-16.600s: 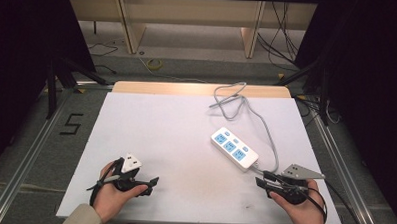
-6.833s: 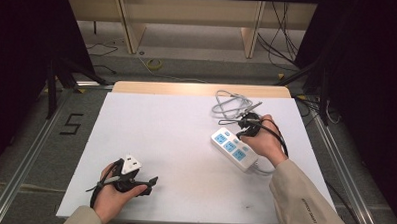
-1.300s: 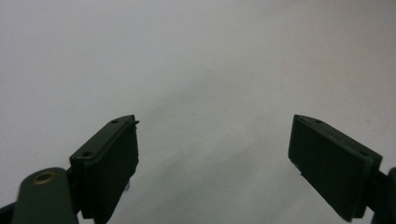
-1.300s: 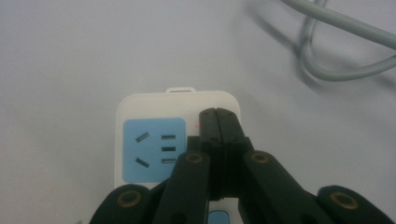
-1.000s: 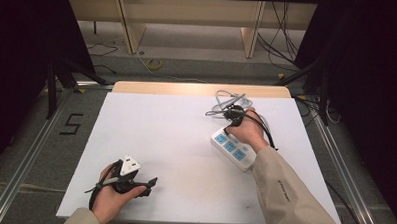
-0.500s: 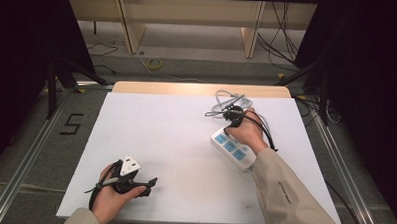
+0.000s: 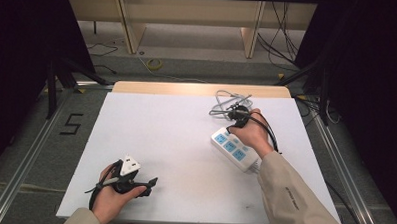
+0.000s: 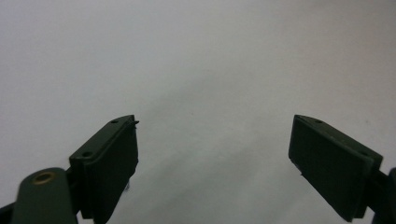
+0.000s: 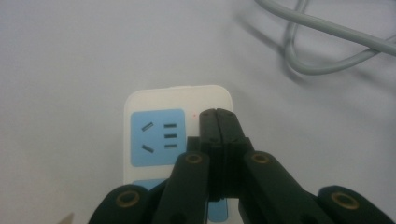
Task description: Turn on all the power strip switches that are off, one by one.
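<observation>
Presumably pressing the switch at the far end of the white power strip [image 9: 177, 121]: right gripper [image 9: 217, 114] clenched with jaws fully together and nothing between them, tips set on the strip's top face just beside the first blue socket panel [image 9: 157, 136], next to a small red dot. Judged best done by pressing straight down with the closed tips, keeping them off the socket slots, and avoiding any sideways push, since the strip lies loose on the white table [image 7: 175, 136] and would probably slide. In the high view, power strip [image 7: 233, 148] lying diagonally at the right half of the table, partly under the right hand [image 7: 249, 135]. Grey cable [image 9: 322, 42] looped just beyond the strip's end, near the tips but apart from them; likely to snag if the gripper travels forward. Left gripper [image 8: 212, 154] released, jaws spread wide over bare table; seen from above, left gripper [image 7: 134, 180] at the near left edge, well apart from the strip.
</observation>
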Demonstrator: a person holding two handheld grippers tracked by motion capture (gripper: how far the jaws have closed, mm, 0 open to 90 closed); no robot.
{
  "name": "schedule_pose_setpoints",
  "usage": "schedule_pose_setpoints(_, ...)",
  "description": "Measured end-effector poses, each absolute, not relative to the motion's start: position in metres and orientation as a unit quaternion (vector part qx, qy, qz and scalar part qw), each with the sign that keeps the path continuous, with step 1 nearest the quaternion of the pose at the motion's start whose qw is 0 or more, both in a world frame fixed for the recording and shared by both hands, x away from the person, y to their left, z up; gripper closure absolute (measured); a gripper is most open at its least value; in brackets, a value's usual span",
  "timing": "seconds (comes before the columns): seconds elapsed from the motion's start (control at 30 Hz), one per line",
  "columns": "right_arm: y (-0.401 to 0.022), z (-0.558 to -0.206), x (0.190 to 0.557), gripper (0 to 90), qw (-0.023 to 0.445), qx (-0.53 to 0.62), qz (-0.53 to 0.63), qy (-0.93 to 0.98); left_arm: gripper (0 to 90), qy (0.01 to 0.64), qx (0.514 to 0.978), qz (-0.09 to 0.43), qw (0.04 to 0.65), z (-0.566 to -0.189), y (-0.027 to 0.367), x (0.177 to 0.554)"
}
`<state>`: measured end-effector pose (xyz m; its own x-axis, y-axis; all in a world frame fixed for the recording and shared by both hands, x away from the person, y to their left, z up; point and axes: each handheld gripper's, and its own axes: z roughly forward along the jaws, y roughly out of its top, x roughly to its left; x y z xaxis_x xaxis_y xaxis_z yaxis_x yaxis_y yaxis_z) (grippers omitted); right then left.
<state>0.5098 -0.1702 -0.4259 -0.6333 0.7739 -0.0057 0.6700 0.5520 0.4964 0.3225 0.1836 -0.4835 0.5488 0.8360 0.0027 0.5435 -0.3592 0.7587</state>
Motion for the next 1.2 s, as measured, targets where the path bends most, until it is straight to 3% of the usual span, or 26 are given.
schedule_pose_setpoints(0.33,-0.177,-0.423,0.496,88.2,0.111,0.409,0.252,0.87,15.5,0.433,0.8,0.197,0.365,-0.484,0.184,0.323)
schedule_pose_setpoints(1.2,-0.203,-0.43,0.427,71.4,0.11,0.377,0.33,0.859,15.5,0.437,0.8,0.197,0.362,-0.485,0.185,0.323)
